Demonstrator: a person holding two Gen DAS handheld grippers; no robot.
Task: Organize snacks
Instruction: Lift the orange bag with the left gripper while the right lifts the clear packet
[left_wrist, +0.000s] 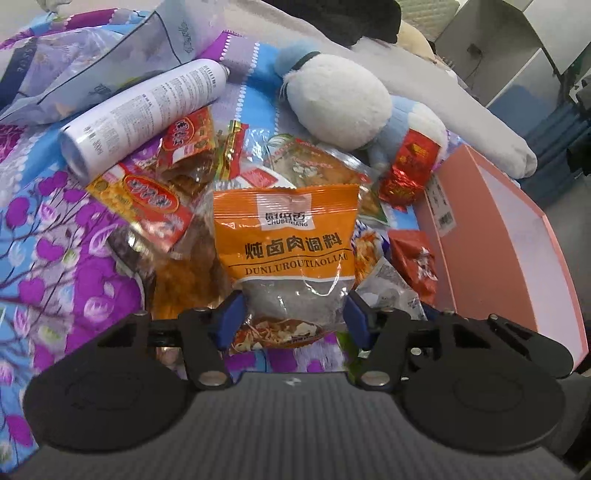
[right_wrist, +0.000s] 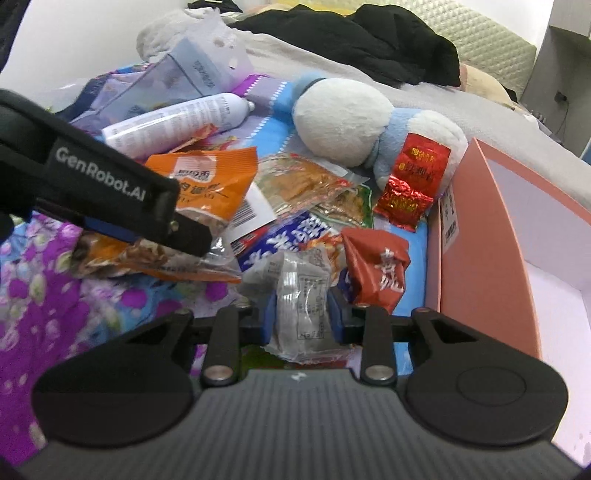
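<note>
Several snack packets lie heaped on a floral sheet (left_wrist: 55, 229). My left gripper (left_wrist: 293, 317) has its blue pads pressed on the clear lower end of an orange seasoning packet (left_wrist: 288, 229). The right wrist view shows one of its fingers (right_wrist: 184, 229) lying across that same orange packet (right_wrist: 210, 184). My right gripper (right_wrist: 302, 317) is shut on a crumpled silver-grey packet (right_wrist: 303, 295), which stands between its pads. Close to its right pad lies a dark red packet (right_wrist: 376, 266). A shiny red packet (right_wrist: 410, 184) leans against the plush toy.
An open pink box (right_wrist: 480, 229) with a white inside stands at the right edge (left_wrist: 472, 229). A white-and-blue plush toy (left_wrist: 340, 99) and a white spray can (left_wrist: 147, 107) lie behind the heap. Black clothing (right_wrist: 351, 40) is farther back.
</note>
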